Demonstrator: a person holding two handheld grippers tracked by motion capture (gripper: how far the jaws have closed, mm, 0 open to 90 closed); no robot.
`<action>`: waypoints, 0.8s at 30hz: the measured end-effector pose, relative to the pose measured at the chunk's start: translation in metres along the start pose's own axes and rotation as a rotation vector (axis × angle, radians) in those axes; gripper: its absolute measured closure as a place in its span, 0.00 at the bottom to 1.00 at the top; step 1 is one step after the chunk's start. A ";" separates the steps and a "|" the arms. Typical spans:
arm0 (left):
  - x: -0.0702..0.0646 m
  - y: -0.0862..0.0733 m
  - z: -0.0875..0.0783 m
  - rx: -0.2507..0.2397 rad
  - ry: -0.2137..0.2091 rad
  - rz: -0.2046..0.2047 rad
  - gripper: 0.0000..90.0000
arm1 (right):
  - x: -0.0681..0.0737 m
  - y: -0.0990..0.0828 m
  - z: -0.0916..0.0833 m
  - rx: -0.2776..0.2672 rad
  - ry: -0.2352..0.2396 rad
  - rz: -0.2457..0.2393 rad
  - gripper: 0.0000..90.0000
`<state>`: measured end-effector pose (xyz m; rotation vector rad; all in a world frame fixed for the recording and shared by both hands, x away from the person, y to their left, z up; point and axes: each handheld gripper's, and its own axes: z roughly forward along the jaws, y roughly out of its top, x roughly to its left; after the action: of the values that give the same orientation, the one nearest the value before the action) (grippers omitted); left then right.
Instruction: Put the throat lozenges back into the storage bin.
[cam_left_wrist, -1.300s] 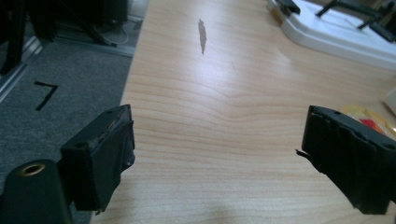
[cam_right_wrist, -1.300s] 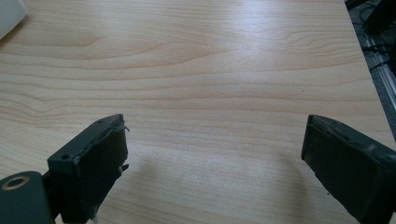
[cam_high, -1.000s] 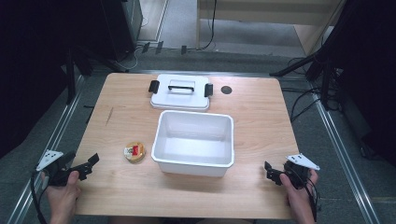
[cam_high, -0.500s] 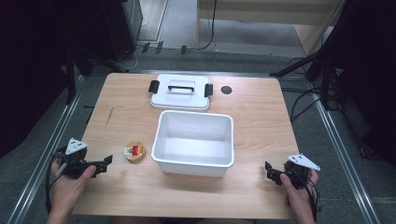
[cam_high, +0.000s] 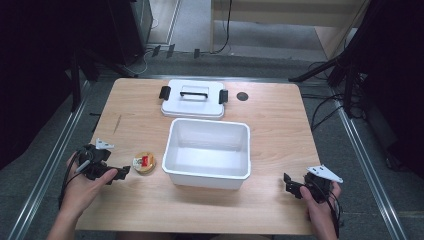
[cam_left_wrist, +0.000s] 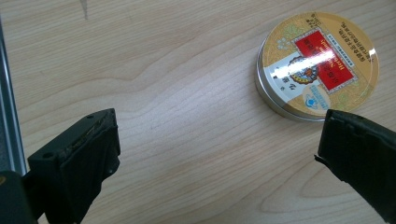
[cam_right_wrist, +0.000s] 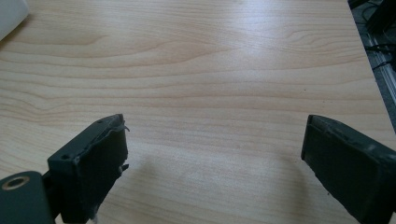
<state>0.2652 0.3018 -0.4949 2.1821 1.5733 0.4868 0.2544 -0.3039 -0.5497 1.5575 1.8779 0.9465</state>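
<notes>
So the little round tin (cam_high: 144, 163) sits flat on the table (cam_high: 270, 120) near its left edge, just beside the white bin (cam_high: 208, 151). The left gripper (cam_high: 120, 173), jaws spread and empty, is right next to it. The right gripper (cam_high: 290, 184), also spread, is way off by the front right corner. Left hand's job, I'd say.
</notes>
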 end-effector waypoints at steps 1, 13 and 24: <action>-0.001 0.003 0.001 0.016 0.004 0.008 0.00 | 0.000 0.000 0.000 0.000 0.000 0.000 0.08; -0.005 0.028 0.006 0.197 0.012 0.029 0.00 | -0.001 0.000 0.000 0.001 0.009 0.009 0.08; -0.020 0.045 0.014 0.285 -0.060 0.109 0.00 | -0.001 0.000 0.000 -0.002 0.016 0.012 0.08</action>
<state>0.3024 0.2686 -0.4844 2.4787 1.5791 0.2369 0.2547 -0.3054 -0.5497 1.5668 1.8798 0.9679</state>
